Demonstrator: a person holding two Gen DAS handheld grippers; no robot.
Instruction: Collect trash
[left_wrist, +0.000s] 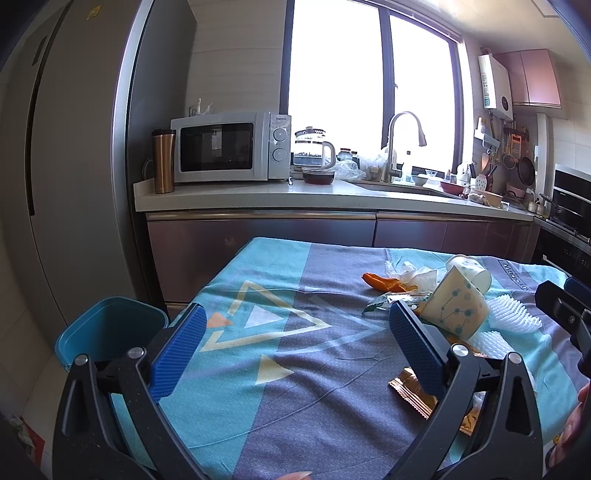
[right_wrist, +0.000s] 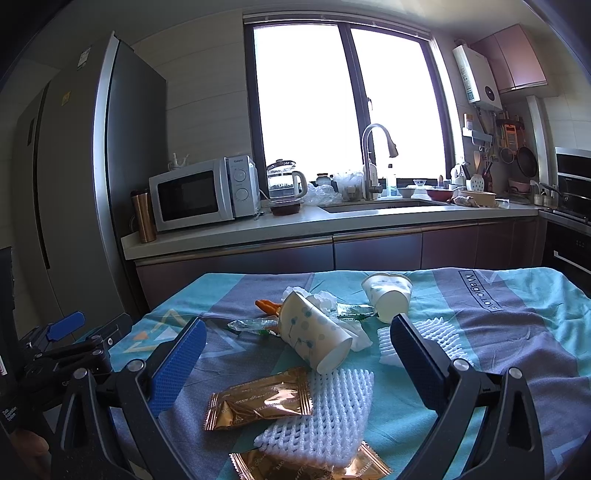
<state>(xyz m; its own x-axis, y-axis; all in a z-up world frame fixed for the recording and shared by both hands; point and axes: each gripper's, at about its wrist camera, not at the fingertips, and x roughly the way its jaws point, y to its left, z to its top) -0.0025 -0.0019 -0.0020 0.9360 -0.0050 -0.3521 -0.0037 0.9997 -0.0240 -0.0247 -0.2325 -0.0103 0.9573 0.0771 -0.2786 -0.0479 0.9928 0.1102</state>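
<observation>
Trash lies scattered over the far and right part of a table covered in a teal and grey patterned cloth (right_wrist: 517, 332). Counted from the right wrist view: two paper cups, both tipped on their sides, one printed with blue dots (right_wrist: 314, 332) and one mostly white (right_wrist: 388, 295) behind it; two gold foil wrappers, one (right_wrist: 258, 402) lying flat and one (right_wrist: 306, 465) partly under a sheet of white foam netting (right_wrist: 328, 413); a second piece of foam netting (right_wrist: 436, 334) further right; crumpled white tissue (right_wrist: 325, 299); a clear plastic wrapper (right_wrist: 247, 325); and a scrap of orange peel (right_wrist: 267, 305). The foam is ribbed and mesh-like, the foil creased and shiny.

Both grippers hover above the cloth with jaws spread wide and nothing between them: the right gripper (right_wrist: 295, 360) frames the dotted cup and foil, the left gripper (left_wrist: 295, 345) bare cloth.

A blue plastic bin (left_wrist: 107, 328) stands on the floor off the table's left edge (what it holds cannot be told).
</observation>
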